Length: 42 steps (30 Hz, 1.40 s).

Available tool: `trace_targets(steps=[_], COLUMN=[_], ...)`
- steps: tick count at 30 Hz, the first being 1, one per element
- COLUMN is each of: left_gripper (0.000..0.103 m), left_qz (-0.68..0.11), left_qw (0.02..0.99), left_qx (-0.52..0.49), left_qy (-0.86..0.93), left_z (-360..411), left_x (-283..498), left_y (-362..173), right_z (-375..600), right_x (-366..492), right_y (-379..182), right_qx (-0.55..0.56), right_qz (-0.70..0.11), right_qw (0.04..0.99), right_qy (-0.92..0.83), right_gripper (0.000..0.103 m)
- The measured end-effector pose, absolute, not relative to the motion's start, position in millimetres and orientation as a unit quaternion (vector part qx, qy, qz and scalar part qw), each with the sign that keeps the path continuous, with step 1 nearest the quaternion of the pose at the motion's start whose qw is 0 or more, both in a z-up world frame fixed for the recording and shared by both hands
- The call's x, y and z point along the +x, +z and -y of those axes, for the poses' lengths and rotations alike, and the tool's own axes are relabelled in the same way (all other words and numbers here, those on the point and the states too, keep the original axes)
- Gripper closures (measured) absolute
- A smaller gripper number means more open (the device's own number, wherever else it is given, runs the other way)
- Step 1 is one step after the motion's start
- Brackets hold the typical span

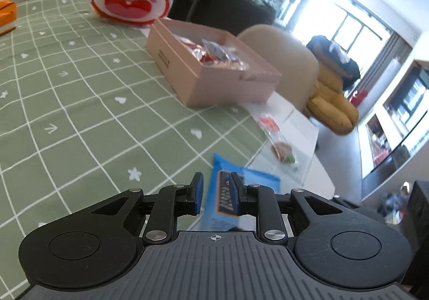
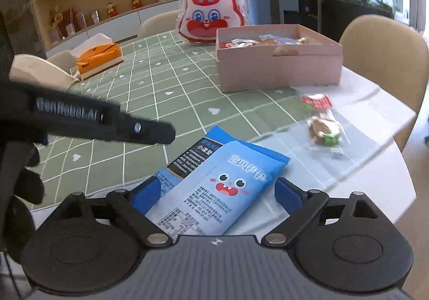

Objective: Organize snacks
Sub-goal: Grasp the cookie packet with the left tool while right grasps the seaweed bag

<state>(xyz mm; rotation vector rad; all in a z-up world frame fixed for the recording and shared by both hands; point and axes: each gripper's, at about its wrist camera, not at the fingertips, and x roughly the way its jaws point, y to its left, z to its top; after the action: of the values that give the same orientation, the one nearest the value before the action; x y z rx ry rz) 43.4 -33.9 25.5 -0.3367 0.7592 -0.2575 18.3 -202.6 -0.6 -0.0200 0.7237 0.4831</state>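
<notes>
my left gripper [image 1: 215, 194] has its jaws a narrow gap apart, hanging over the near edge of a blue snack packet [image 1: 236, 198]; the blue pads [image 1: 198, 192] aren't pinching anything that i can see. my right gripper [image 2: 218, 192] is spread wide, one pad on each side of the lighter blue packet with the cartoon face [image 2: 214, 192], though i can't tell if the pads touch it. that packet lies overlapping a second blue packet [image 2: 193, 155] with a dark label.

further out, a clear-wrapped snack with a red tag [image 2: 321, 123] rests near the table's right edge on bare white surface just past the green checked tablecloth [image 2: 150, 90]. beyond it sits the open pink box [image 2: 278, 72], already holding several wrapped snacks. behind the box stands a red and white rabbit-face bag [image 2: 209, 13], and off to the left an orange tissue box [image 2: 99, 58]. beige chairs [image 2: 383, 58] ring the table.
</notes>
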Motion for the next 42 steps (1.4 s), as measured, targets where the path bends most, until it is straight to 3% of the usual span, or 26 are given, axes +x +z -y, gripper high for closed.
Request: trace_targets(steps=[7,12,20,25,30,32,39,42], left_gripper=[0.079,0.079,0.079,0.077,0.062,0.050,0.047,0.047], left_qz=[-0.375,-0.409,-0.433,-0.412,-0.401,-0.406,-0.379,-0.381], left_qw=[0.896,0.869,0.882,0.901,0.903,0.901,0.909,0.911], left_qx=[-0.178,-0.206,-0.091,0.022,0.086,0.087,0.153,0.134], left_qy=[-0.159,-0.189,-0.161,-0.134,-0.126,-0.126,-0.083,-0.080], left_z=[39.1,80.8,172.1,213.5,241.0,247.0,264.1,259.2], left_x=[55.0,101.6,145.9,139.5,135.7,138.8,136.0,144.0], left_y=[37.1,39.4,25.9,15.7,13.7,13.7,4.2,4.2], right_z=[248.7,291.4,326.2,357.6,386.9,398.9,427.0,435.6], right_x=[44.3,50.8,28.4,32.2,33.4,32.9,26.6,24.0], right_y=[32.0,21.3,-2.7,-14.6,-22.8,-24.2,-28.6,-32.4], right_qx=[0.000,0.021,-0.051,-0.022,0.010,0.024,0.057,0.065], right_qz=[-0.290,-0.287,-0.221,-0.224,-0.224,-0.220,-0.207,-0.210], right_qw=[0.935,0.944,0.966,0.965,0.967,0.969,0.971,0.971], right_qy=[0.204,0.162,0.123,0.130,0.118,0.113,0.100,0.096], right_gripper=[0.011,0.011,0.011,0.011,0.011,0.011,0.011,0.011])
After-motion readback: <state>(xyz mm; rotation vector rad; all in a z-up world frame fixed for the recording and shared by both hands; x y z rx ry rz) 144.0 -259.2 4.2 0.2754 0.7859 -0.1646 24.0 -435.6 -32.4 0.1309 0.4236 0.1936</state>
